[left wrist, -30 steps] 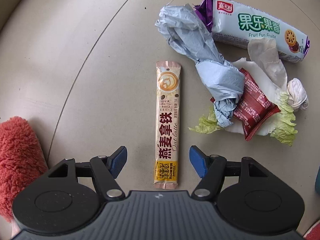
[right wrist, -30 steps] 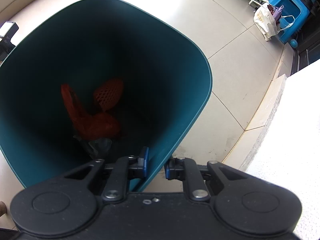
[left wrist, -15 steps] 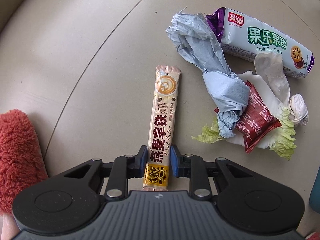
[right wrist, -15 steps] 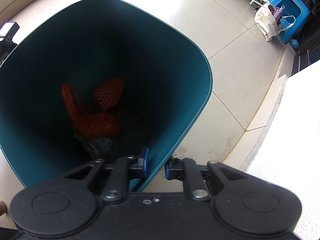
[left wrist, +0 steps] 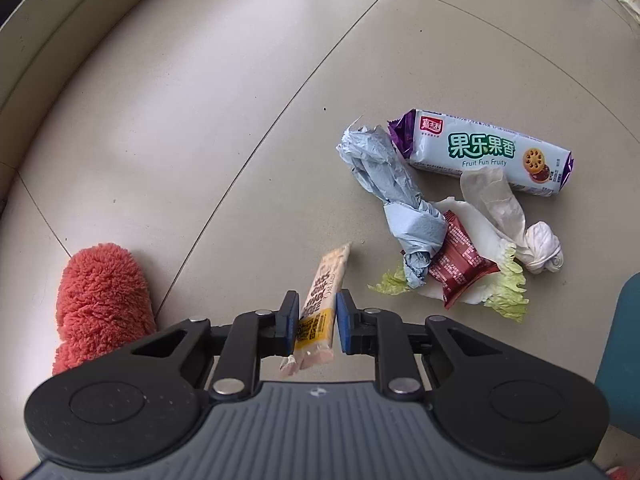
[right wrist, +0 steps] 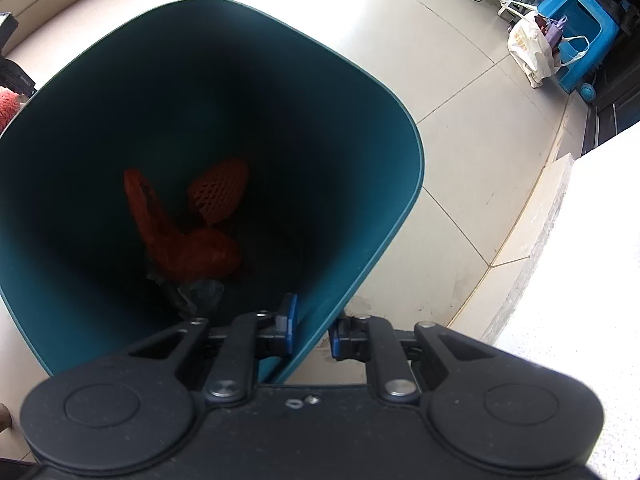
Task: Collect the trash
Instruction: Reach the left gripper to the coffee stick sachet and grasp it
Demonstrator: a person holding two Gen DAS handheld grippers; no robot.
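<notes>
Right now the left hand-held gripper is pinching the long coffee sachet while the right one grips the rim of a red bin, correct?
Nearly. The right wrist view shows the bin is dark teal, not red. The right hand-held gripper does clamp its rim, and the left hand-held gripper pinches the coffee sachet.

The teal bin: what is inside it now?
Inside the teal bin lie a red plastic bag and an orange foam net, with a dark crumpled wrapper below. Anything underneath them is hidden.

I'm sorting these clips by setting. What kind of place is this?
Probably a room in a home or a small shop, though I can't be sure: a glossy beige tiled floor, a blue plastic stool with a shopping bag against it, and a teal waste bin.
</notes>
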